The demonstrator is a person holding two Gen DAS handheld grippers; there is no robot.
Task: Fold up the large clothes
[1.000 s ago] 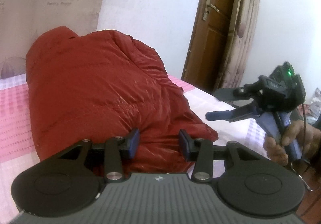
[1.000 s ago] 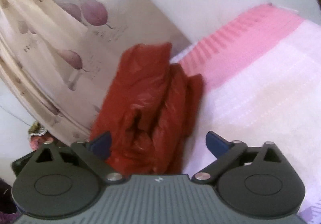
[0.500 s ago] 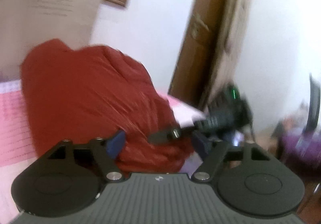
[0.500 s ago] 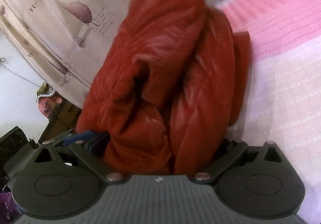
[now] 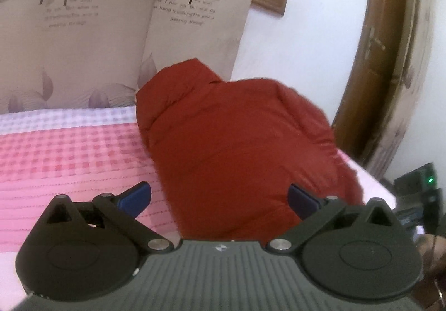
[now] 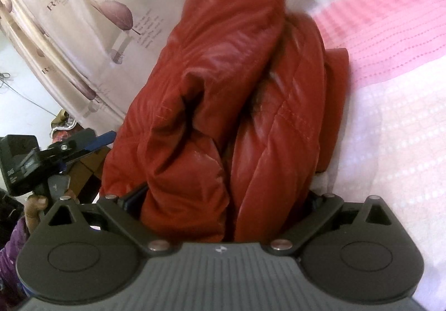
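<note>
In the left wrist view, the left gripper (image 5: 218, 198) sits at the bottom of the frame with its jaws opening wide; the blue pads (image 5: 133, 198) stand well apart and press on nothing, though the near edge of the red padded jacket (image 5: 239, 143) shows in the gap between them. The jacket lies bundled in the middle of the frame on the pink and white checked bedspread (image 5: 69, 155), which fills the left side. Behind it, across the upper left, hangs a beige curtain (image 5: 111, 26) printed with purple leaves, and a brown wooden door (image 5: 387, 60) curves down the right edge. At the lower right a dark device with a green light (image 5: 430, 179) peeks in. In the right wrist view, the right gripper (image 6: 223, 199) is at the bottom, and the jacket (image 6: 223, 93) fills the centre, its folded layers bulging between the two fingers, which hide their pads in the fabric and clamp it from both sides. The bedspread (image 6: 395, 93) covers the right side, the curtain (image 6: 97, 18) the upper left. At the left edge the left gripper (image 6: 83, 143) appears, held by a hand (image 6: 34, 203).
</note>
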